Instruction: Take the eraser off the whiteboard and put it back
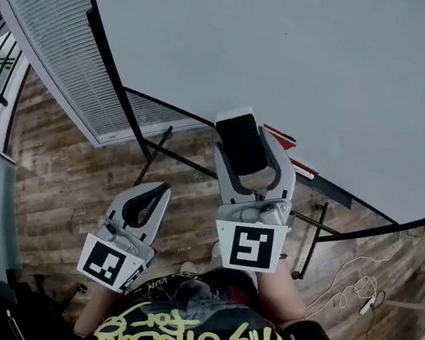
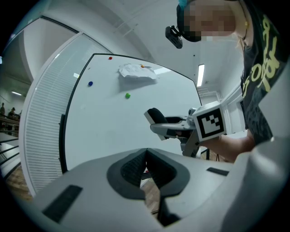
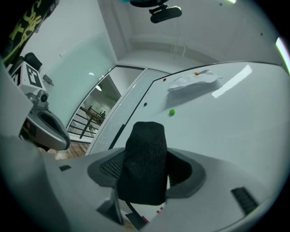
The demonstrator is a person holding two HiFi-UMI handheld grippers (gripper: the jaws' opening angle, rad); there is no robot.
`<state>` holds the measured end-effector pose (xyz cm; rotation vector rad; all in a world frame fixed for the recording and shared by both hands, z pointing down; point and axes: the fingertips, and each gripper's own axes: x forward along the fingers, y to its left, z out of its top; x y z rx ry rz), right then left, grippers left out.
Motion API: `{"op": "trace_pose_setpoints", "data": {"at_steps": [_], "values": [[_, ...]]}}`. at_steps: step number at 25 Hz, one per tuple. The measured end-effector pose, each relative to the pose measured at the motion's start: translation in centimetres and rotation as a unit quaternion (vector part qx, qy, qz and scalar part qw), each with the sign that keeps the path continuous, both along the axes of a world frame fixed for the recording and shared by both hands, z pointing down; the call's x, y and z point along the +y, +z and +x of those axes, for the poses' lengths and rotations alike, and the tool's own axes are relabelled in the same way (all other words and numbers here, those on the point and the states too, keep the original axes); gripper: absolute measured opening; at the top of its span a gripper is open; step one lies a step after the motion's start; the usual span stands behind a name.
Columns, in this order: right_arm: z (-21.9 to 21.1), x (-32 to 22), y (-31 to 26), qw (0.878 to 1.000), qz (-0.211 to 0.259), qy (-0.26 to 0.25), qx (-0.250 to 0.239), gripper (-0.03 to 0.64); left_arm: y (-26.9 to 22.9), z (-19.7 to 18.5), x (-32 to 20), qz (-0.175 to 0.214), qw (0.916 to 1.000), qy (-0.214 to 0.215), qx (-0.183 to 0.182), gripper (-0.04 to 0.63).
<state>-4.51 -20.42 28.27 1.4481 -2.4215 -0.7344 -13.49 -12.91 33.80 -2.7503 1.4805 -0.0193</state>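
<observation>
Head view: the right gripper (image 1: 243, 144) has the eraser (image 1: 242, 138) clamped between its jaws, the black face turned up to the camera, at the lower edge of the whiteboard (image 1: 351, 76). So the take-off step looks done and the put-back step is in hand, I judge. The left gripper (image 1: 160, 190) hangs lower, over the wood floor (image 1: 64, 180), with nothing in it.

Left gripper view: its jaws are closed, the pads meet at the tips, no thing between. The eraser in the other gripper is seen from the side, near the board; touching or not, I cannot tell.

Right gripper view: jaws open approx. to the eraser's width, gripping it on both sides. A green magnet (image 3: 171, 112) and a crumpled paper (image 3: 192, 81) are higher on the board, well apart.

Next move, prob.: bring the eraser flat onto a bare part of the board, then open the jaws w/o dragging it.
</observation>
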Motion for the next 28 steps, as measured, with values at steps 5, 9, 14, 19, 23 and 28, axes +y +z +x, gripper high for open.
{"op": "trace_pose_setpoints", "data": {"at_steps": [5, 9, 14, 19, 23, 28], "values": [[0.1, -0.4, 0.1, 1.0, -0.005, 0.004, 0.003, 0.265, 0.1, 0.0, -0.4, -0.001, 1.0, 0.002, 0.0, 0.008], [0.0, -0.6, -0.7, 1.0, 0.005, 0.004, 0.007, 0.265, 0.0, 0.0, -0.5, -0.001, 1.0, 0.002, 0.002, 0.008], [0.1, -1.6, -1.7, 1.0, 0.014, 0.009, 0.016, 0.265, 0.0, -0.2, -1.3, 0.002, 1.0, -0.003, 0.002, 0.008], [0.8, -2.6, -3.4, 0.999, 0.035, 0.011, 0.026, 0.265, -0.3, 0.1, -1.8, 0.003, 0.9999, -0.01, 0.011, 0.008], [1.9, -4.0, -5.0, 0.998, 0.052, 0.022, 0.026, 0.265, -0.2, 0.3, -2.5, 0.008, 0.9999, -0.011, 0.001, 0.008], [3.3, -5.4, -6.3, 0.996, 0.069, 0.035, 0.033, 0.265, -0.3, 0.8, -3.2, 0.002, 0.9997, -0.022, 0.014, 0.008]]}}
